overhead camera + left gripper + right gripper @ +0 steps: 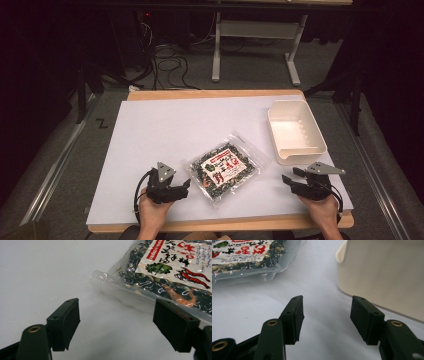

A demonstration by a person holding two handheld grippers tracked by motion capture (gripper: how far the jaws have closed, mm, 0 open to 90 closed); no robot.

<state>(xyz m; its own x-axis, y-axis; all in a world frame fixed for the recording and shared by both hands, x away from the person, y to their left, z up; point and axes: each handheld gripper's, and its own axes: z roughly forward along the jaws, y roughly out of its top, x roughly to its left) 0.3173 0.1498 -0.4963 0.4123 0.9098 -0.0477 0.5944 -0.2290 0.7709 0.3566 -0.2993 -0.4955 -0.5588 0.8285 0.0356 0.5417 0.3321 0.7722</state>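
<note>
Between your two grippers lay the packet (227, 170), a flat, square pouch of crinkly clear plastic holding dark, flaky dried greens, with a cream label printed in red and green and a picture of red shrimp. Your left gripper (186, 186) rested low over the smooth white table cover (165, 125), its matte black, blocky jaws spread wide with nothing between them; the packet's glossy sealed edge (117, 287) sat just ahead of it and toward its right jaw, near but apart. Your right gripper (286, 179) also stood open, its rubbery flat pads parted over bare white surface and gripping nothing. Ahead of it and to its left was the packet's near corner (249, 260); just ahead to its right rose the smooth, rounded wall of the cream plastic bin (384, 272), a rectangular tub with a curled lip, close to that jaw but not touching it.
</note>
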